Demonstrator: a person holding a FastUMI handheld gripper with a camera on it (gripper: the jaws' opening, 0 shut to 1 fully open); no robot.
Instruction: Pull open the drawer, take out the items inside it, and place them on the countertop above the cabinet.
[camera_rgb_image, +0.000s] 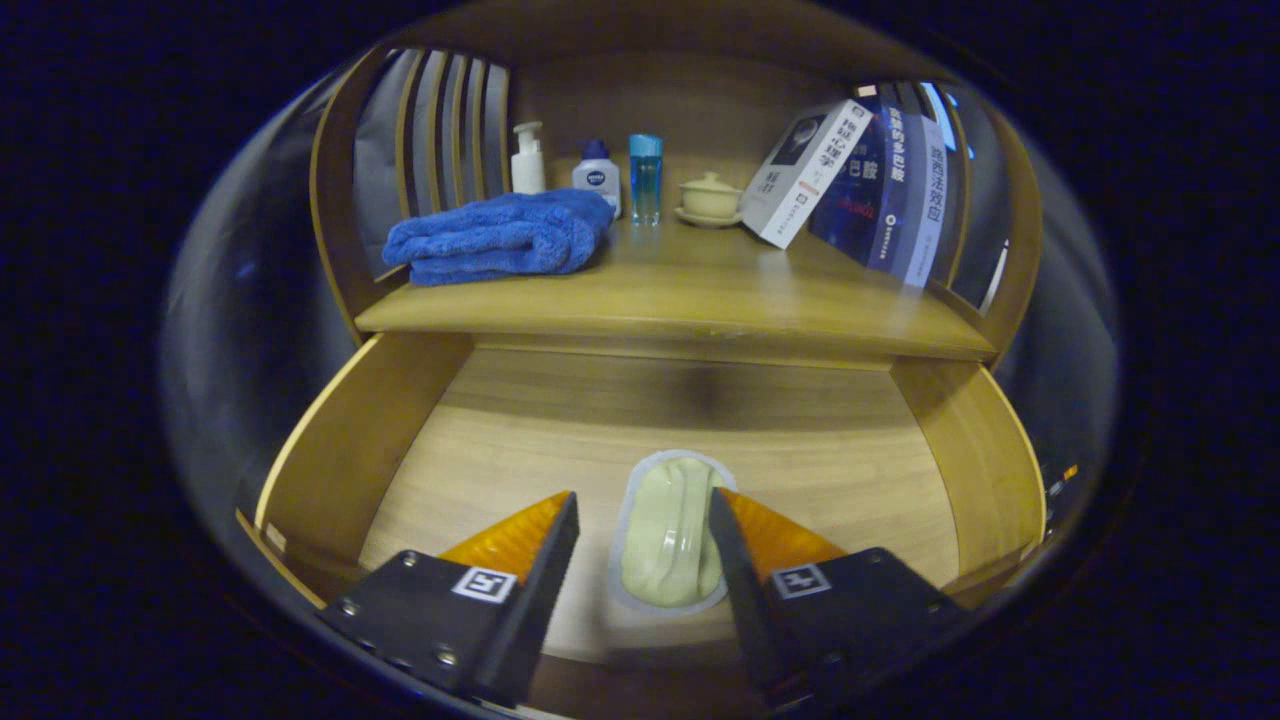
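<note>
Inside the open drawer (350, 440), pulled well out from under the countertop (690, 300), 1 item lies on the wooden floor: a pale green, soft-looking piece sealed in a clear packet (668, 535), long axis running away from the camera. Gripper (643, 515) sits low over the drawer with its 2 fingers spread; the packet lies between them. Right finger looks to touch or overlap the packet's right edge; left finger stands apart from it with bare wood showing in the gap. So the tongs are released, not clenched on anything. Judgement: the fingers straddle the packet's narrow width, which suits a pinch across the short side. The packet lies nearer the right finger, so a small shift right would centre it before closing. Drawer step looks done; the lift-out is not yet done. Countertop above already carries a folded blue towel (500, 238), a white pump bottle (527, 160), a small white bottle with a blue cap (596, 175), a blue glass (645, 178), a lidded cup on a saucer (709, 197) and leaning books (870, 185). Bare wood at the front middle, between towel and books, seems the likely landing spot. Risk: the slick film may slip from a shallow pinch.
</note>
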